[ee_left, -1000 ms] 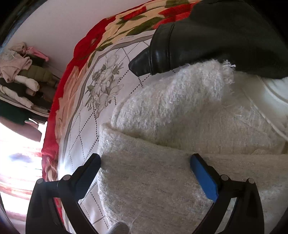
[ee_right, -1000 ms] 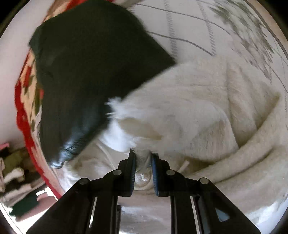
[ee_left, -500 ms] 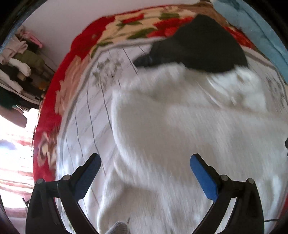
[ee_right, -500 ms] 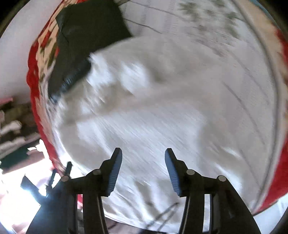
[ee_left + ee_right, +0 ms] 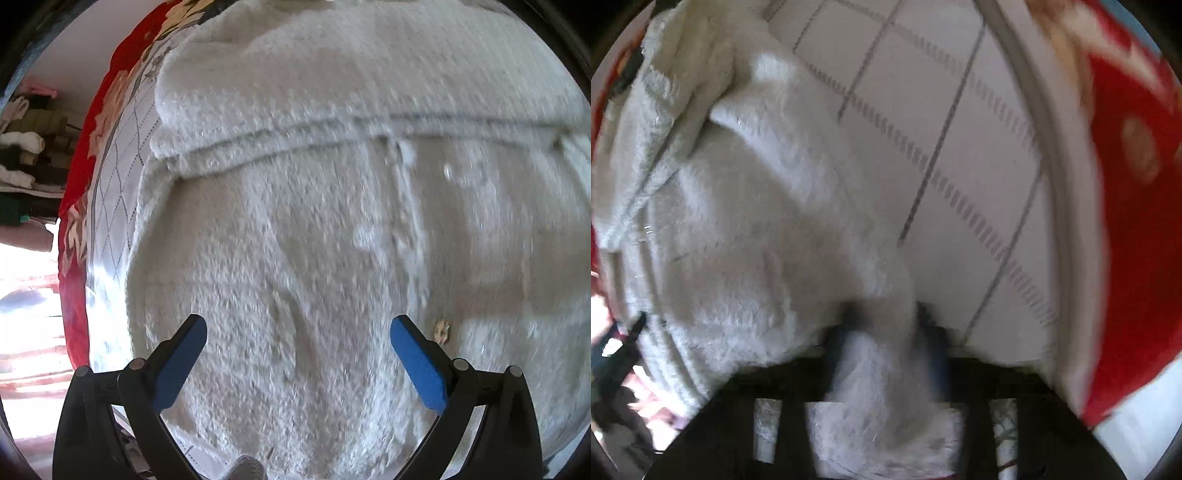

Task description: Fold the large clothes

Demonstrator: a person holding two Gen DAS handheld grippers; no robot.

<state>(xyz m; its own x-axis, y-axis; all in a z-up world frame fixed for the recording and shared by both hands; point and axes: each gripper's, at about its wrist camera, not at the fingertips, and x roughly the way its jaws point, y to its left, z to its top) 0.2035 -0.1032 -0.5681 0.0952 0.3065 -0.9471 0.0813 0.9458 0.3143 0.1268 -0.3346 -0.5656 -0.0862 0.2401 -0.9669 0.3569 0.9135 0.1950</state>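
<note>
White quilted bedspread [image 5: 960, 155] with a red floral border [image 5: 77, 236] carries a fluffy white garment [image 5: 314, 221], which fills the left wrist view. Left gripper [image 5: 295, 332] hovers over the garment, fingers spread wide, grasping nothing. Right gripper [image 5: 882, 325], blurred, is clenched on a bunched edge of the garment near the bed's edge. Stacked clothes [image 5: 26, 147] sit at far left.

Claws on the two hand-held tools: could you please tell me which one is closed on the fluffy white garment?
The right claw: fluffy white garment fabric is bunched between its fingers. The left claw is spread wide, empty.
</note>
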